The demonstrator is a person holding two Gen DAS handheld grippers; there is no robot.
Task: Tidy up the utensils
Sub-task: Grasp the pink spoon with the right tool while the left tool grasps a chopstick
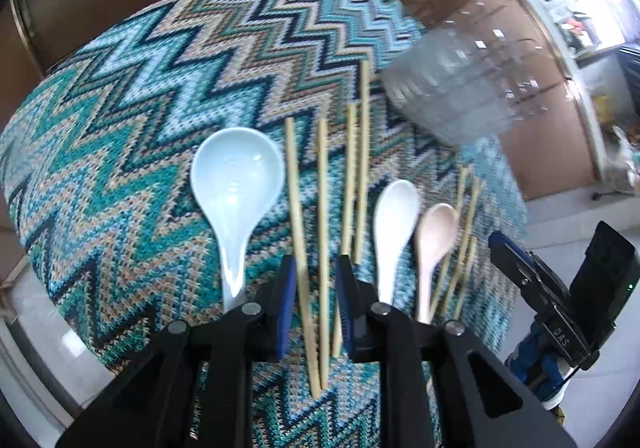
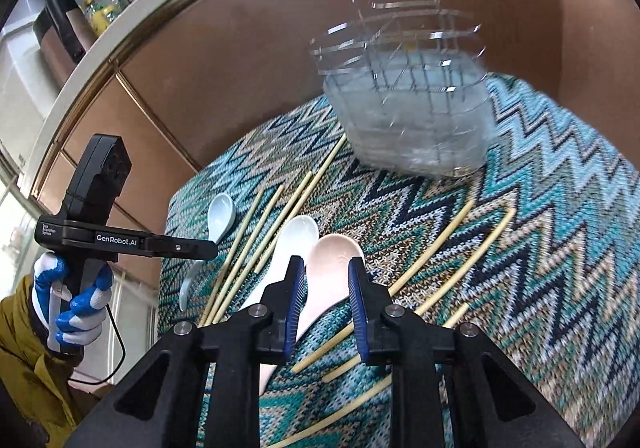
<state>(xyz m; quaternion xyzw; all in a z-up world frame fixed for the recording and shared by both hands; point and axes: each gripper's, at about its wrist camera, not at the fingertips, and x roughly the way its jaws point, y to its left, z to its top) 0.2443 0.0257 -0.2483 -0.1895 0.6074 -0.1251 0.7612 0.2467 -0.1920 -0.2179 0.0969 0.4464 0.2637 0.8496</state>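
Utensils laid out on a bench covered by a teal, blue and tan zigzag knitted cloth. From left in the left wrist view: a large pale-blue ceramic soup spoon, four loose pale bamboo chopsticks, a white ceramic spoon, a pale-pink ceramic spoon just beside it, and further bamboo chopsticks at the right. A clear plastic holder with a wire rack, blurred, stands at the far side of the cloth, apart from the utensils.

Handling, as judged: the spoons look glazed, hence stiff, slippery and chippable; the narrow handle offers the surest purchase. The chopsticks look light and rigid, and would tend to roll or pivot unless taken near mid-length.

The left hand-held gripper hovers low over the near ends of two chopsticks, jaws apart and empty, the sticks lying between them. The right hand-held gripper is likewise released, its jaws straddling the bowl of the pink spoon; contact cannot be told. In the right wrist view the left device is held level in a blue-and-white gloved hand.
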